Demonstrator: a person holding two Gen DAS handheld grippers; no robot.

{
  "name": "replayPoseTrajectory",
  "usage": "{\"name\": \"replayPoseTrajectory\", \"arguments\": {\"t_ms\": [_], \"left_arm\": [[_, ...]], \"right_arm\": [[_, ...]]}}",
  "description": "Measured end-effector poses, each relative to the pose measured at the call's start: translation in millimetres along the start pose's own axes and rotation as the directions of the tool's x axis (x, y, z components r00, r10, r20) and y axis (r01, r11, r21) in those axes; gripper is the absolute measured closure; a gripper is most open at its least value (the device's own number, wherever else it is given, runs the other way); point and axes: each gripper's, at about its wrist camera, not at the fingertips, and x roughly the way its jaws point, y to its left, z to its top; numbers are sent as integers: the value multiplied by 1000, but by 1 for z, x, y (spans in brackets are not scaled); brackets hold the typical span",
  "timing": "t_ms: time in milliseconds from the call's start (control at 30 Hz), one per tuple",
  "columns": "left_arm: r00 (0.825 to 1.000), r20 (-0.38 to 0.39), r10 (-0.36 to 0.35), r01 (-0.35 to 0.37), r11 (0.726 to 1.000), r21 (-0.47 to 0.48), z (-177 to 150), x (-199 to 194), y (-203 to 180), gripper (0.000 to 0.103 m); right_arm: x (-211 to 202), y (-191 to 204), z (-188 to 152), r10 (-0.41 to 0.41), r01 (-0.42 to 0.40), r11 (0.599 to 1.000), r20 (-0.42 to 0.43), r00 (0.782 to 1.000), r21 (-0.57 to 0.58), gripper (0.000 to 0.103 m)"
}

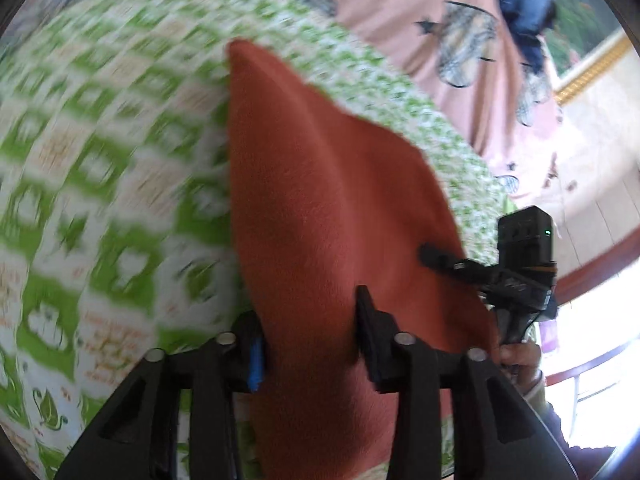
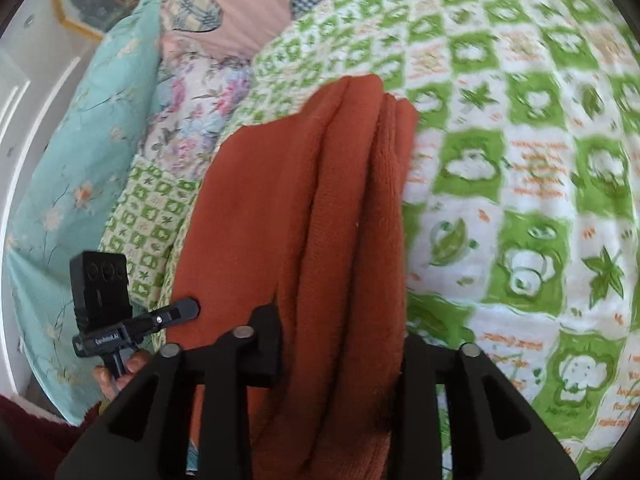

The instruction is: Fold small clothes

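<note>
Left gripper [image 1: 310,336] up close, clamped on rust cloth [image 1: 320,200]; our right gripper [image 2: 340,344] pinching same cloth, bunched, above green quilt [image 2: 520,160].

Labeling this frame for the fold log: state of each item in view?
rust-red cloth: lifted off the bed, draped in folds between both grippers
left gripper: shut on rust-red cloth
right gripper: shut on rust-red cloth, bunched in ridges
green patterned bedsheet: spread flat under the cloth
</note>
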Motion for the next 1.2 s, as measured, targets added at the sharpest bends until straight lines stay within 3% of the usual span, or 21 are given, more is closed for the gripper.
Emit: {"name": "replayPoseTrajectory", "arguments": {"t_ms": [33, 67, 133, 233, 333, 467, 533, 567, 700, 733, 800, 967, 1067, 1100, 1133, 1200], "left_arm": [[1000, 8, -10, 11, 1000, -27, -2, -3, 6, 51], [1000, 19, -5, 6, 999, -38, -3, -7, 8, 43], [998, 54, 38, -37, 999, -32, -2, -15, 8, 39], [989, 118, 88, -89, 996, -4, 0, -34, 4, 39], [982, 151, 112, -116, 993, 22, 1, -45, -5, 39], [980, 152, 131, -141, 989, 54, -3, -44, -17, 39], [983, 131, 132, -141, 988, 63, -7, -40, -16, 41], [984, 120, 136, -144, 987, 67, -9, -37, -17, 41], [980, 114, 164, -175, 980, 95, -13, -32, -22, 41], [979, 112, 169, -180, 978, 101, -12, -31, -23, 41], [978, 107, 181, -193, 975, 113, -13, -29, -25, 41], [978, 94, 186, -196, 975, 103, -14, -22, -23, 41], [979, 97, 181, -190, 977, 97, -13, -24, -22, 41], [978, 96, 183, -192, 976, 99, -13, -24, -22, 41], [978, 95, 183, -192, 976, 101, -13, -24, -22, 41], [979, 96, 180, -190, 977, 100, -12, -24, -23, 41]], "right_arm": [[-3, -3, 0, -25, 26, 1000, -5, 1000, 17, 49], [-9, -4, 0, -50, 50, 999, -1, 999, 22, 46], [-31, -5, 3, -116, 115, 993, 52, 992, 21, 38], [-59, -1, 13, -219, 220, 975, 162, 962, 11, 38], [-61, 13, 24, -196, 204, 979, 186, 963, -26, 52], [-29, 24, 35, -228, 236, 970, 125, 966, -61, 61], [-11, 21, 40, -254, 258, 965, 84, 964, -45, 82], [-9, 23, 41, -247, 251, 967, 85, 965, -42, 86], [-39, 50, 46, -121, 145, 984, 202, 972, -107, 93], [-48, 58, 48, -115, 148, 981, 235, 965, -126, 99], [-54, 61, 52, -145, 186, 973, 263, 954, -139, 100], [-36, 16, 56, -180, 186, 982, 159, 971, -25, 101], [-40, 10, 49, -150, 149, 989, 161, 976, 12, 98], [-41, 10, 46, -142, 140, 990, 161, 977, 22, 88], [-42, 10, 44, -131, 129, 991, 166, 977, 22, 70], [-39, 13, 41, -148, 148, 989, 168, 975, 10, 52]]}}
